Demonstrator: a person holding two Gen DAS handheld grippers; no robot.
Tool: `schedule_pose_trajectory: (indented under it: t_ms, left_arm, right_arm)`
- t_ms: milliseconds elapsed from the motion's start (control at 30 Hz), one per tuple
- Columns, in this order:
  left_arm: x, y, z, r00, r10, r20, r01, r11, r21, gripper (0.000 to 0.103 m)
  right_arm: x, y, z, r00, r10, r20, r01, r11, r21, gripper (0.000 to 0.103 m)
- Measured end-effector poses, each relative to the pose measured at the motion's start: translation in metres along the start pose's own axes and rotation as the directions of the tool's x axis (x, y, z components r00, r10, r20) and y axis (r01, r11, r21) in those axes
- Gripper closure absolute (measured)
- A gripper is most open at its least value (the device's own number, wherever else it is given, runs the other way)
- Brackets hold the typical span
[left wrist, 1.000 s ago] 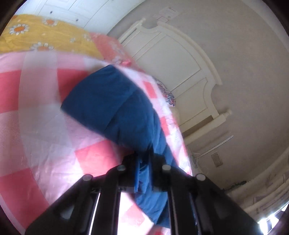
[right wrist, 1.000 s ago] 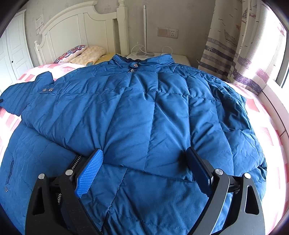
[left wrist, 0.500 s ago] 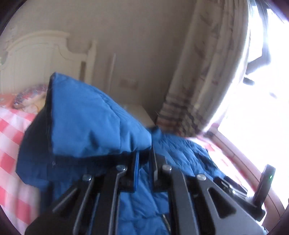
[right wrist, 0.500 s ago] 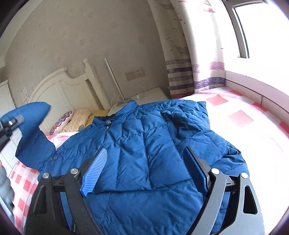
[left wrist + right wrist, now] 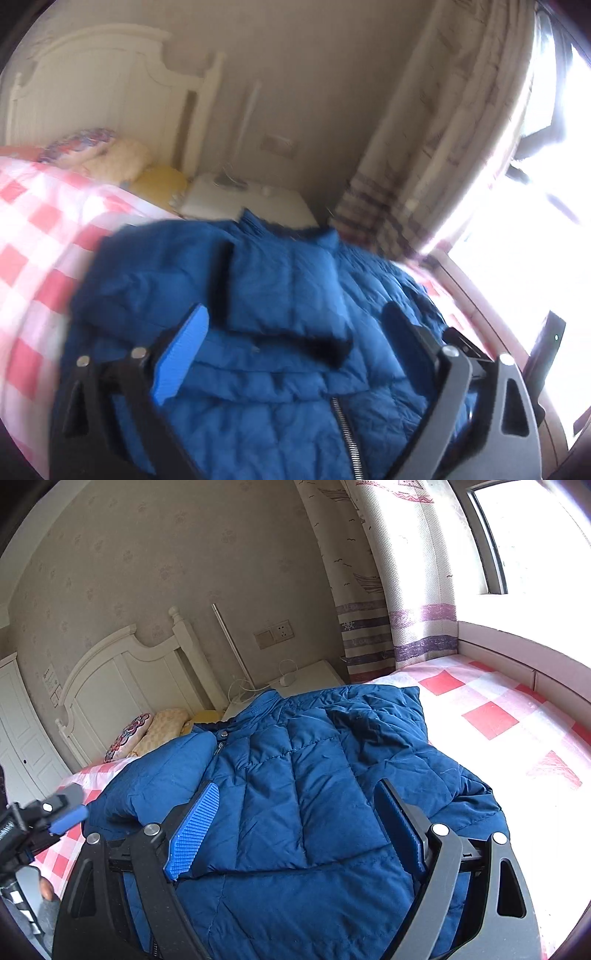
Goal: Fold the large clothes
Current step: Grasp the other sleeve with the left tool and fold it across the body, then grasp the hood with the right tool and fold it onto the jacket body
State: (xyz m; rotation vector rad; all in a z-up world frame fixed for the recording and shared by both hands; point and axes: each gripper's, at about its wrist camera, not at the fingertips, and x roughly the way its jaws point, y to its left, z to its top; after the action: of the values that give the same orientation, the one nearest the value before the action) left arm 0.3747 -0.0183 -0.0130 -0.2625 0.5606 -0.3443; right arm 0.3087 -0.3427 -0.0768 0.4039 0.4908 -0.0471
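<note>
A blue quilted puffer jacket (image 5: 314, 782) lies on the pink checked bed (image 5: 491, 716), collar toward the headboard. It also shows in the left wrist view (image 5: 288, 295), with one sleeve (image 5: 280, 284) folded across its chest and the zipper (image 5: 343, 424) near me. My left gripper (image 5: 295, 343) is open and empty just above the jacket; it also shows at the left edge of the right wrist view (image 5: 66, 812). My right gripper (image 5: 295, 823) is open and empty above the jacket's lower half.
A white headboard (image 5: 122, 675) and pillows (image 5: 147, 731) are at the bed's far end. A white nightstand (image 5: 306, 675) with cables stands beside it. A curtain (image 5: 388, 590) and bright window (image 5: 535, 535) are on the right, with a ledge along the bed.
My left gripper carried the sleeve over the jacket, opened and let it go; the sleeve now lies across the chest. My right gripper has risen and stayed open.
</note>
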Motion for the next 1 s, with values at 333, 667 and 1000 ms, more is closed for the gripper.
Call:
schedule_pose_trajectory:
  t_ms: [333, 667, 1000]
  left_arm:
    - [0.026, 0.108, -0.030, 0.909, 0.338, -0.245, -0.367, 0.926, -0.085, 0.012]
    - [0.025, 0.125, -0.038, 0.895, 0.351, -0.275, -0.397, 0.908, -0.133, 0.012]
    - [0.016, 0.132, -0.038, 0.920, 0.301, -0.251, -0.354, 0.914, -0.200, 0.011]
  right_arm:
    - [0.007, 0.006, -0.001, 0.999, -0.003, -0.038, 0.002, 1.000, -0.027, 0.020]
    - [0.016, 0.041, -0.005, 0.995, -0.059, -0.075, 0.043, 0.978, -0.203, 0.020]
    - [0.058, 0.210, -0.040, 0.990, -0.118, -0.083, 0.004, 0.598, -0.802, 0.021]
